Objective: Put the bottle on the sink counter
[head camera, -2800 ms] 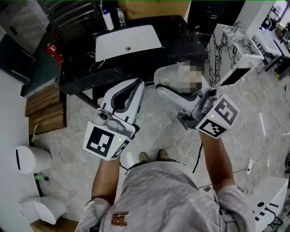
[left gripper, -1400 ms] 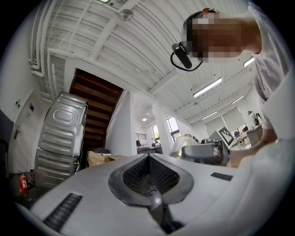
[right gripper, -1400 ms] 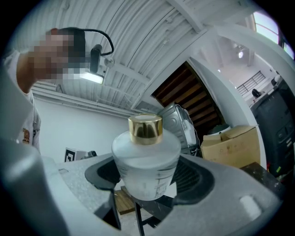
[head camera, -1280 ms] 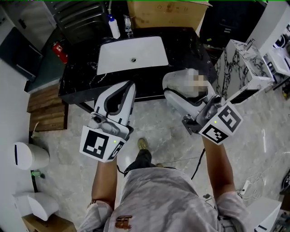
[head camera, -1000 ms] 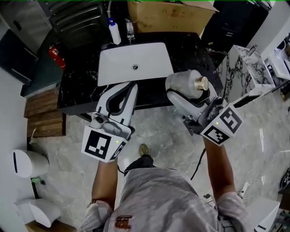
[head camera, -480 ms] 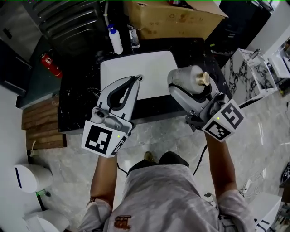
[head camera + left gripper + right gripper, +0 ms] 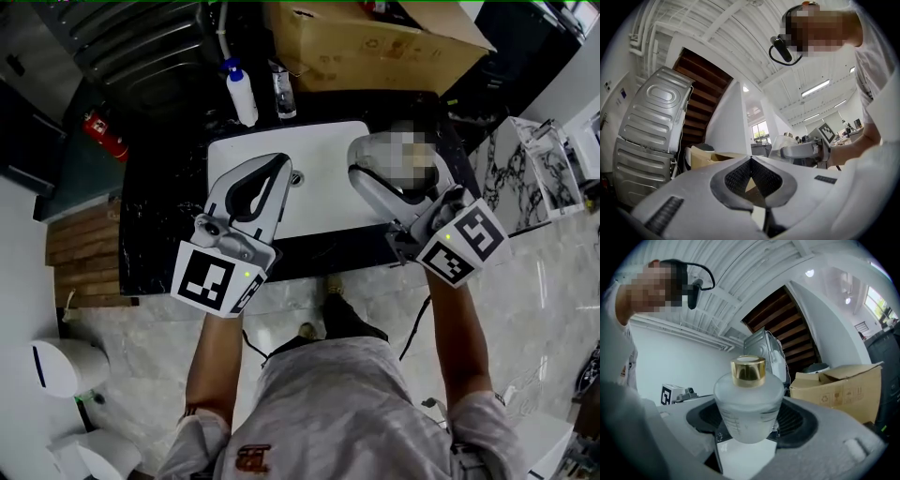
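Note:
A frosted glass bottle [image 7: 749,404] with a gold cap stands upright between the pads of my right gripper [image 7: 749,423], which is shut on its body. In the head view my right gripper [image 7: 386,176] holds it above the right side of the white sink basin [image 7: 323,202], set in the black marble sink counter [image 7: 164,225]; a mosaic patch covers most of the bottle there. My left gripper [image 7: 278,165] hovers over the basin's left part. Its pads meet with nothing between them, so the left gripper [image 7: 751,161] is shut and empty.
At the back of the counter stand a white spray bottle [image 7: 242,97] and a small clear bottle [image 7: 284,90] by the tap. Behind them are a cardboard box [image 7: 375,42] and a grey machine [image 7: 141,33]. A marble-patterned unit [image 7: 530,164] is to the right, a red fire extinguisher [image 7: 101,133] to the left.
The person has walked up to the counter. Both grippers, earlier over the floor, now hang over the basin. The right gripper still holds the bottle; the left stays shut.

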